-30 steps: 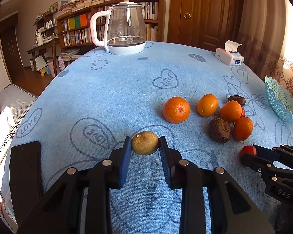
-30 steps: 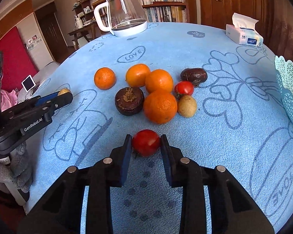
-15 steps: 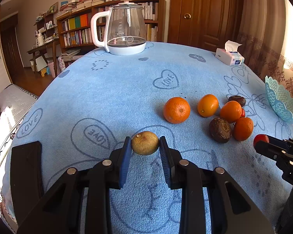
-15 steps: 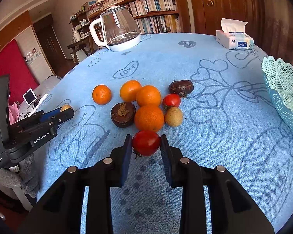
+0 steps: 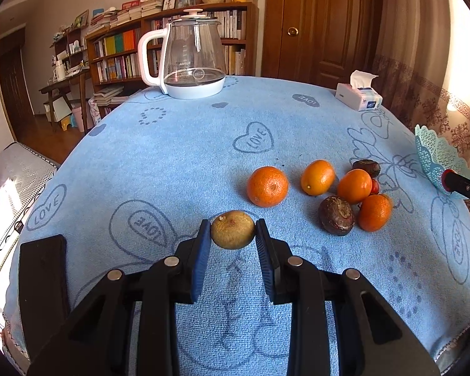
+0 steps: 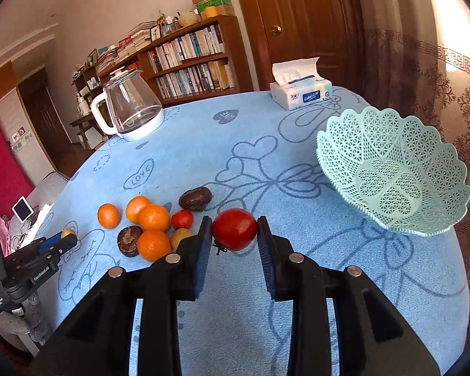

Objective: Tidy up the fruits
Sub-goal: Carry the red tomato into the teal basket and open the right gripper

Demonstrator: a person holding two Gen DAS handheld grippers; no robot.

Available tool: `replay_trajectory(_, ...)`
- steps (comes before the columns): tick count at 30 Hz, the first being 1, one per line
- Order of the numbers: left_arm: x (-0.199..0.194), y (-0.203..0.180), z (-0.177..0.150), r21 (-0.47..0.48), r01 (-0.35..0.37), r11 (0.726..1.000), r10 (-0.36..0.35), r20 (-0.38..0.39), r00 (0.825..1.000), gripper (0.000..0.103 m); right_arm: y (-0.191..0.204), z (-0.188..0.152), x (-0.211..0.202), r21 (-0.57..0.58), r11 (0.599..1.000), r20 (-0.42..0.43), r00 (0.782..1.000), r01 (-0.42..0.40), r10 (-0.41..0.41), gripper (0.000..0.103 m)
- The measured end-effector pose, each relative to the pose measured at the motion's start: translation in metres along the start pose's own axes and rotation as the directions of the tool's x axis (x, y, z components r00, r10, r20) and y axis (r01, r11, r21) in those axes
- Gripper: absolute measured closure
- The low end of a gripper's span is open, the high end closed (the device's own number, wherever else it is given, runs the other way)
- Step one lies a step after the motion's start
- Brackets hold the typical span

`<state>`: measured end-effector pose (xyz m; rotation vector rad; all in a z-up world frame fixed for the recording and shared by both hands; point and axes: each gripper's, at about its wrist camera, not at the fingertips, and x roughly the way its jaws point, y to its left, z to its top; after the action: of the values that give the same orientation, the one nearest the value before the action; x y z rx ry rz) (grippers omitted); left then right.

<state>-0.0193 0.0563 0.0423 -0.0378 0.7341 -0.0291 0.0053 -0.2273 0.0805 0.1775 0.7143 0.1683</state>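
My left gripper [image 5: 233,235] is shut on a small brown-yellow fruit [image 5: 232,229], held just above the blue tablecloth [image 5: 178,156]. My right gripper [image 6: 234,230] is shut on a red tomato [image 6: 234,228], lifted above the cloth and turned toward the pale green lattice basket [image 6: 391,172] at the right. In the left wrist view the right gripper's tip with the tomato [image 5: 446,179] shows in front of the basket's rim [image 5: 435,153]. A cluster of fruit lies on the cloth: several oranges [image 6: 154,217], two dark brown fruits [image 6: 195,198], a second tomato [image 6: 182,218] and a yellowish fruit [image 6: 180,236].
A glass kettle with white handle [image 5: 192,59] stands at the far side of the table. A tissue box [image 6: 300,92] sits at the far right edge. Bookshelves and a wooden door lie behind. A black phone-like slab [image 5: 42,279] shows at the left gripper's side.
My right gripper has risen and swung right with the tomato, turning from the fruit cluster toward the basket. The left gripper with its fruit has stayed in place.
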Motion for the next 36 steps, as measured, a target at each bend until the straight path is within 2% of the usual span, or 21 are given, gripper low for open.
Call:
replay_trajectory(7,-0.004,-0.011,0.003,0.022,0.017,1.000,-0.018,0.010,1.000,0.074,-0.056,0.012,-0.015,0.104,0.988,0.058,0.991,0.116,-0.122,0.073)
replay_trajectory(15,-0.005,-0.019,0.006,0.042,0.025,0.999,-0.026,0.015,1.000,0.074,-0.110,0.013,-0.018,0.209,0.953,0.053,0.971,0.218,-0.234,0.073)
replay_trajectory(24,-0.007,-0.031,0.012,0.066,0.038,0.997,-0.039,0.021,0.999,0.074,-0.135,0.007,-0.013,0.266,0.931,0.033,0.962,0.251,-0.269,0.073)
replay_trajectory(26,-0.008,-0.034,0.014,0.073,0.041,0.996,-0.043,0.025,0.999,0.074,-0.136,0.006,-0.014,0.276,0.927,0.039,0.960,0.255,-0.276,0.070)
replay_trajectory(27,-0.009,-0.036,0.015,0.078,0.042,0.996,-0.044,0.028,0.999,0.074,-0.137,0.006,-0.016,0.283,0.924,0.045,0.958,0.259,-0.282,0.062)
replay_trajectory(28,-0.009,-0.038,0.016,0.085,0.043,0.995,-0.046,0.032,0.998,0.074,-0.138,0.006,-0.017,0.290,0.918,0.052,0.954,0.269,-0.296,0.056)
replay_trajectory(29,-0.010,-0.041,0.017,0.092,0.045,0.995,-0.048,0.034,0.998,0.074,-0.139,0.006,-0.019,0.296,0.913,0.064,0.947,0.282,-0.314,0.055)
replay_trajectory(33,-0.014,-0.055,0.024,0.123,0.062,0.990,-0.068,0.051,0.996,0.074,-0.141,0.006,-0.028,0.314,0.896,0.102,0.928,0.313,-0.360,0.054)
replay_trajectory(36,-0.017,-0.070,0.030,0.156,0.079,0.985,-0.090,0.063,0.994,0.074,-0.142,0.005,-0.035,0.337,0.877,0.133,0.904,0.344,-0.405,0.053)
